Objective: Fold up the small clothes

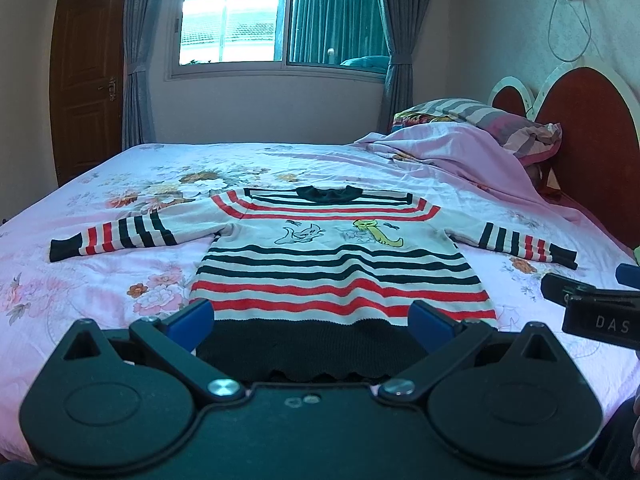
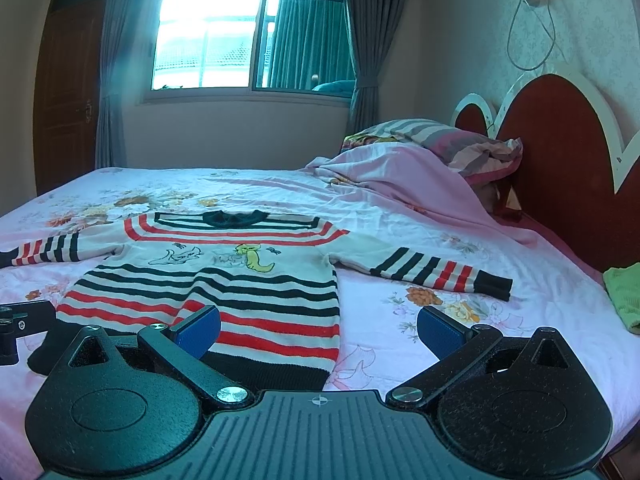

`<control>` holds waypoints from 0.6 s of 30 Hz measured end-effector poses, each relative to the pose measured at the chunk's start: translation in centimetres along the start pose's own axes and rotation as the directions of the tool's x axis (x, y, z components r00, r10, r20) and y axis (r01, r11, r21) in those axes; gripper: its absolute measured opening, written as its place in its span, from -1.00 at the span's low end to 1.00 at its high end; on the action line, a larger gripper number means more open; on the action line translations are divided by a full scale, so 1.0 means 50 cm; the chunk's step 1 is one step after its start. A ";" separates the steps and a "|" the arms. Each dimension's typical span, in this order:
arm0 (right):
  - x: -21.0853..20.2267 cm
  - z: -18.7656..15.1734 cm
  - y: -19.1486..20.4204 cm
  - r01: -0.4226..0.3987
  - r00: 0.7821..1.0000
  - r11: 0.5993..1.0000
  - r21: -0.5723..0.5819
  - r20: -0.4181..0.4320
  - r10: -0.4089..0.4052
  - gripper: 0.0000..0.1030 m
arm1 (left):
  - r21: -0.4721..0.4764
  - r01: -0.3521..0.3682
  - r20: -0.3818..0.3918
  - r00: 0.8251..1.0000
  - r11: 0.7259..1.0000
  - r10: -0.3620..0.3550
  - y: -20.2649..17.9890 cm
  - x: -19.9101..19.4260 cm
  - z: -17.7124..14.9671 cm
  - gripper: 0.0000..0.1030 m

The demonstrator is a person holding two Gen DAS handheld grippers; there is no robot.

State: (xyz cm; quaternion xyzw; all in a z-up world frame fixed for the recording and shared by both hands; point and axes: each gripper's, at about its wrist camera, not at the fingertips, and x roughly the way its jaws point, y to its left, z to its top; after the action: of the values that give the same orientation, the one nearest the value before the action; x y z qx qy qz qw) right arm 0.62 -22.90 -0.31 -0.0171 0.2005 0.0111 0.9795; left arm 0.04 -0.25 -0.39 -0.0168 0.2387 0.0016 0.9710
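From my left wrist camera, I see the small knitted sweater with red, black and white stripes and cartoon animals [image 1: 340, 256] lying flat on the bed with the pink flowery sheet [image 1: 100, 280]. Its front faces up. The dark collar is at the far end and the wide black hem is right in front of me. Both sleeves stick out to the sides. My left gripper [image 1: 312, 322] sits just at the hem, and its jaws are wide apart with nothing in them. The blue pads are on either side of the hem's middle. The right gripper [image 1: 592, 304] pokes in from the right edge, near the right sleeve cuff.

From my right wrist camera, I see the same sweater more to the left. My right gripper [image 2: 318, 326] is over the hem's right corner, and its jaws are wide apart and empty too. One pad is over the stripes and the other is over the bare sheet. A green cloth [image 2: 624, 292] lies at the far right, well apart from the sweater.

I think the fold has not started yet. To do it well, I would go for the sleeves first and lay each one across the body. I should pinch only the sweater and not the sheet under it. I should lift a little and move slowly, so the flat part stays smooth.
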 end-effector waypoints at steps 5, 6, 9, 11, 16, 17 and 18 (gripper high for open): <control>0.000 0.001 0.000 -0.001 1.000 1.000 -0.001 -0.001 0.001 1.00 | 0.001 0.001 -0.002 1.000 1.000 -0.001 -0.003 0.001 0.002 0.97; 0.000 0.000 0.000 0.000 1.000 1.000 0.000 0.000 0.000 1.00 | 0.002 0.002 -0.003 1.000 1.000 -0.002 -0.004 0.001 0.002 0.97; 0.000 0.001 0.000 -0.001 1.000 1.000 -0.001 -0.001 0.001 1.00 | 0.003 0.003 -0.003 1.000 1.000 -0.003 -0.005 0.002 0.003 0.97; 0.001 0.002 0.000 0.000 1.000 1.000 -0.002 0.000 0.000 1.00 | 0.003 0.003 -0.003 1.000 1.000 -0.003 -0.005 0.002 0.002 0.97; 0.002 0.003 0.003 0.001 1.000 1.000 -0.005 0.001 -0.001 1.00 | 0.004 0.002 -0.003 1.000 1.000 -0.002 -0.004 0.002 0.001 0.97; 0.002 0.003 0.003 0.001 1.000 1.000 -0.005 0.000 -0.001 1.00 | 0.003 0.004 -0.003 1.000 1.000 -0.004 -0.004 0.002 0.001 0.97; 0.003 0.003 0.003 0.001 1.000 1.000 -0.006 -0.001 -0.001 1.00 | 0.002 0.005 -0.005 1.000 1.000 -0.005 -0.004 0.003 0.002 0.97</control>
State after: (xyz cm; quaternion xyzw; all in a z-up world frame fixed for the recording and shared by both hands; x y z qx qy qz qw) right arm 0.82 -22.75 -0.22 -0.0199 0.2011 0.0111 0.9793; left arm 0.21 -0.45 -0.37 -0.0163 0.2409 -0.0012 0.9704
